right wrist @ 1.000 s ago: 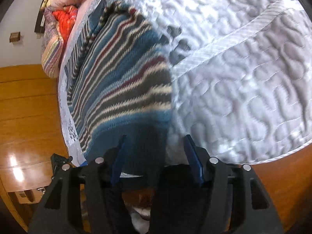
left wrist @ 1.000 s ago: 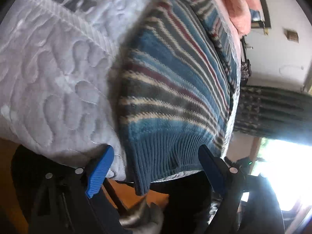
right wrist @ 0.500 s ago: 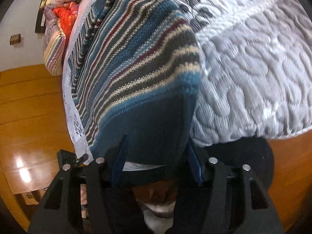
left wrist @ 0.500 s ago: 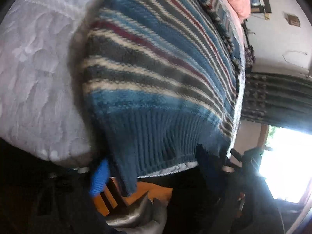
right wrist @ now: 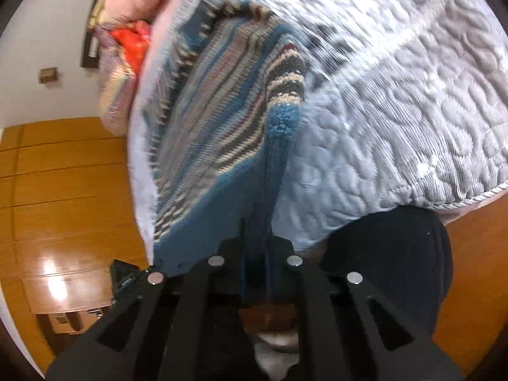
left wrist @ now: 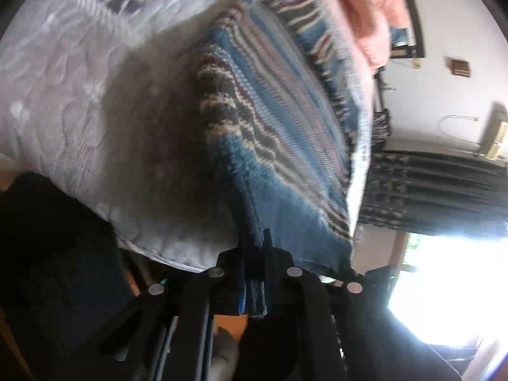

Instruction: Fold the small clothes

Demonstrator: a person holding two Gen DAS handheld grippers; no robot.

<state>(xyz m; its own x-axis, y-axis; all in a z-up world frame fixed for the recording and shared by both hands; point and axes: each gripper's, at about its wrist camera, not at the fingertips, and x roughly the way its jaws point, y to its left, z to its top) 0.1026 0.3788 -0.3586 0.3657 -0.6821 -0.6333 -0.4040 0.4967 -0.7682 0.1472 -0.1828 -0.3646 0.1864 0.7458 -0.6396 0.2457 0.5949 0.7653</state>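
Left gripper (left wrist: 254,250) was clamped on the ribbed blue hem of the striped sweater (left wrist: 279,133), jaws pressed together with knit between them. Right gripper (right wrist: 257,238) was likewise pinched tight on the hem at the other corner, fabric bunched between its fingers. The sweater lay on the grey quilted bedspread (right wrist: 397,101), its near edge lifted at both corners and stretched toward the cameras, the far part resting flat on the bed. Pink bedding (left wrist: 371,9) sat beyond it. Wooden floor (right wrist: 63,190) showed at left. Both views were motion-blurred.
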